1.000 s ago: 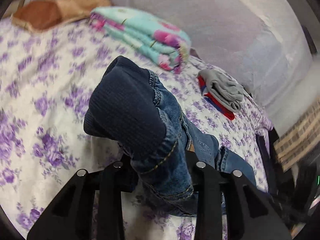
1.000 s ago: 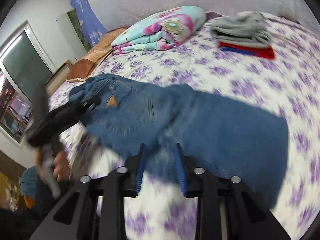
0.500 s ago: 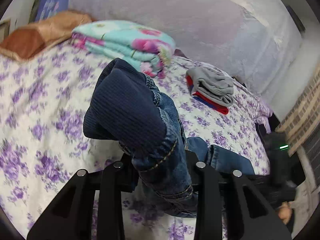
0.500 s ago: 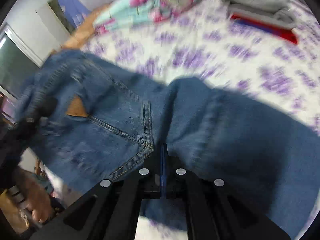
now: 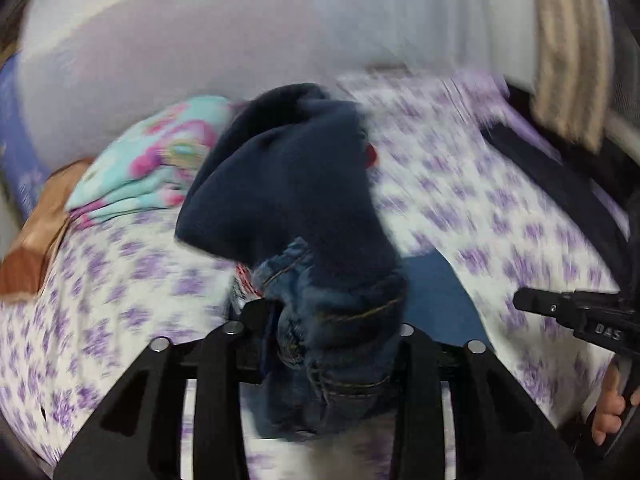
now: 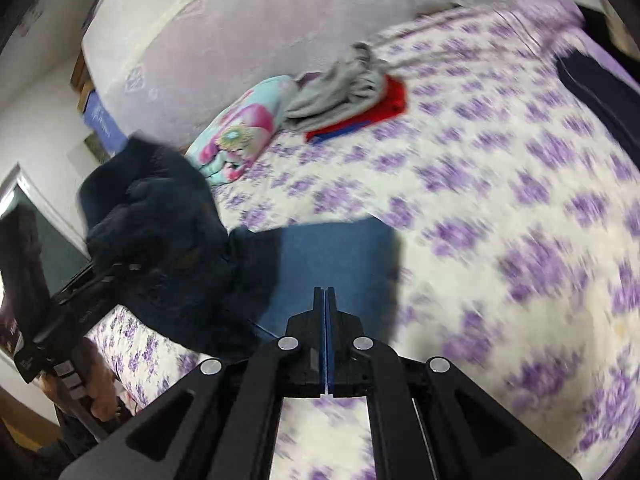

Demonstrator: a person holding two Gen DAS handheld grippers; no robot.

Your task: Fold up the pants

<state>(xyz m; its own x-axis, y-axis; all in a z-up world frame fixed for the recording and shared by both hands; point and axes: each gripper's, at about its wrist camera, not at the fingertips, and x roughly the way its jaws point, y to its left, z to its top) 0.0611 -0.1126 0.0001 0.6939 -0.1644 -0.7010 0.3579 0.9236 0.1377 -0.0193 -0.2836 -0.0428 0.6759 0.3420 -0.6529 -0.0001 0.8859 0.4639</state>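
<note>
The left tongs [image 5: 328,344] pinch a thick bunched wad of the blue denim pants [image 5: 296,208] at the waistband end; the dark ribbed band and stitched seams bulge up between the two fingers, and the jaws have just been opening a little with the cloth still wedged between them. From the right wrist view, that bundle hangs raised over the near left edge of the bed [image 6: 500,184], while a flat blue stretch of the pants lies on the purple-flowered sheet just ahead of the right tongs [image 6: 325,300]. The right tongs are pressed together, their blue pads meeting edge to edge; whether a thin layer of denim is caught between them cannot be told. A person's hand [image 6: 96,384] grips the left tool's handle at the lower left. Farther back on the bed sit a folded turquoise and pink blanket [image 6: 240,132] and, just beside it, a grey garment [image 6: 340,88] on top of red cloth [image 6: 384,108].
</note>
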